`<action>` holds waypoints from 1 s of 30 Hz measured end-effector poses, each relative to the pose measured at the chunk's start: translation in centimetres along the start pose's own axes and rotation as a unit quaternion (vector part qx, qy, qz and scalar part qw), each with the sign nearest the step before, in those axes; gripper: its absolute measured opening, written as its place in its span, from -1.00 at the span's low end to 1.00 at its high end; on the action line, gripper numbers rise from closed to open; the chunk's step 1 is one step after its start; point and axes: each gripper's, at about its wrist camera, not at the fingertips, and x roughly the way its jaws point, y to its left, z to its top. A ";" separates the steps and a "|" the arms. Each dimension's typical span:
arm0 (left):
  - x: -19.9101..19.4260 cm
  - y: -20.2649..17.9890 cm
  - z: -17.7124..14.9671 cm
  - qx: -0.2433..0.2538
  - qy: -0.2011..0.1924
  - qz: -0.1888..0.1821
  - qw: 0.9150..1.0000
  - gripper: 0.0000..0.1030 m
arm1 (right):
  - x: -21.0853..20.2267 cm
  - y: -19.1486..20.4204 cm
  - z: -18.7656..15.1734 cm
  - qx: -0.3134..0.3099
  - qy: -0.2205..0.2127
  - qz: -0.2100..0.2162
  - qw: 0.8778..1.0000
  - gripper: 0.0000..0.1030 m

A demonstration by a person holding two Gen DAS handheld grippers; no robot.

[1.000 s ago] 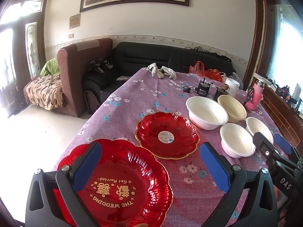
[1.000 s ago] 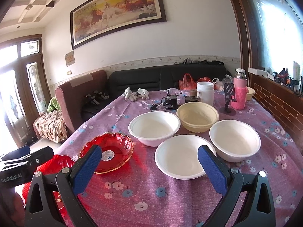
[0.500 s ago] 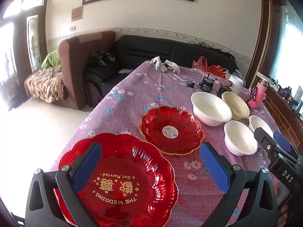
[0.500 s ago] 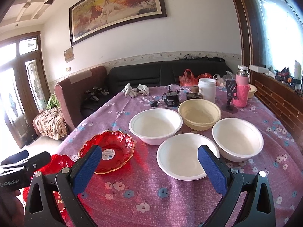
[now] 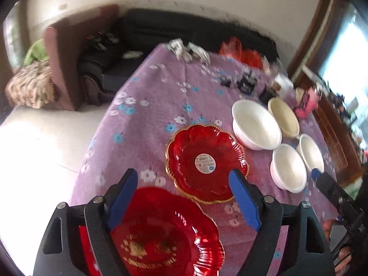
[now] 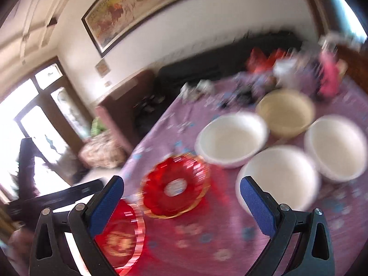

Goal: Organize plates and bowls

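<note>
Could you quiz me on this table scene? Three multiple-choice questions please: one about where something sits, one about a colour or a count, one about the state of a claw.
1. Where is the sticker plate relative to the white bowls?
A. To their left
B. To their right
C. Stacked inside one

2. How many bowls are on the table?
A. Two
B. Four
C. Six

3. What state is the left claw in?
A. Shut on a bowl
B. Shut on a plate
C. Open, holding nothing

Answers:
1. A: in both views the sticker plate lies on the cloth left of the bowls, apart from them.
2. B: three white bowls and one cream bowl.
3. C: its blue fingers stand wide apart above the lettered plate, gripping nothing.
</note>
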 end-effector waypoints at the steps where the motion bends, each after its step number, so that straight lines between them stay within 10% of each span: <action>1: 1.1 0.2 1.3 0.002 0.027 -0.005 1.000 0.58 | 1.0 -0.3 0.4 0.025 0.024 0.019 0.999 0.99; 11: 11.4 2.9 4.5 -0.045 0.211 -0.050 0.975 0.58 | 8.4 -2.0 0.3 0.124 0.139 0.024 0.982 0.97; 19: 12.8 2.4 4.9 -0.062 0.219 -0.119 0.966 0.57 | 11.0 -3.7 0.0 0.155 0.165 0.016 0.974 0.86; 30: 14.9 3.1 4.4 -0.079 0.239 -0.119 0.960 0.36 | 13.3 -5.0 -0.3 0.177 0.180 0.013 0.968 0.61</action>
